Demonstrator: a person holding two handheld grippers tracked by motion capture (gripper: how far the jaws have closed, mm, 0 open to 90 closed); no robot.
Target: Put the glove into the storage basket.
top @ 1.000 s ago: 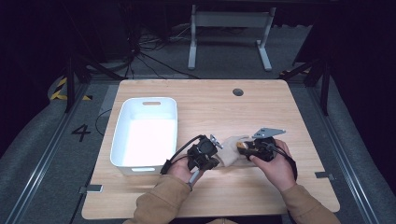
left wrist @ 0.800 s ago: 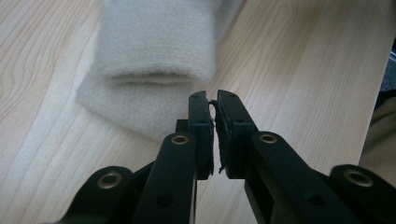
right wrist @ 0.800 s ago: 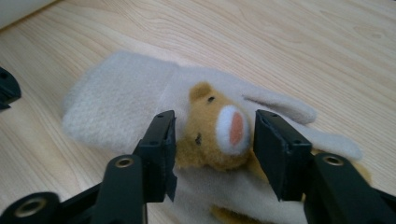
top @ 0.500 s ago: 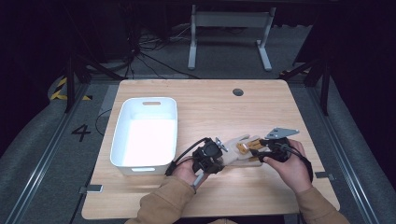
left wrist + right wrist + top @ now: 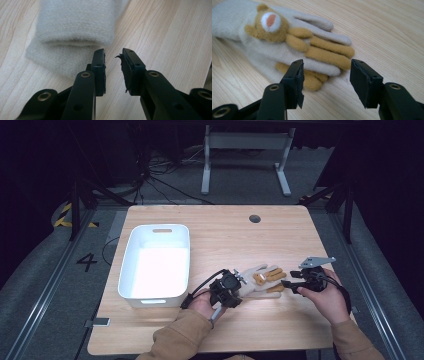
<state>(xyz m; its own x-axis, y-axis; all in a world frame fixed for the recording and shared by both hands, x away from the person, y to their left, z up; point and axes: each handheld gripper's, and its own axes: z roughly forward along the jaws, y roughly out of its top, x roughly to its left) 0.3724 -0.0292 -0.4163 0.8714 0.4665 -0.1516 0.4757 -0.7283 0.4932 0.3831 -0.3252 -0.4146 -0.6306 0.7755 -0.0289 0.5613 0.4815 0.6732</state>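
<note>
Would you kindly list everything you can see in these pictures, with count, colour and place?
glove: one, cream with tan fingers and a tan bear face, flat on the table between the two tongs
bin: one, white, on the table's left part
table: one, light wood, round dark hole near its far edge
metal frame: one, grey, on the floor beyond the table
floor marking: one, black "4", left of the table
left tongs: one, black, jaws apart, at the glove's cuff end
right tongs: one, black, jaws apart, at the glove's fingertips
hands: two, tan sleeves, at the table's near edge
</note>
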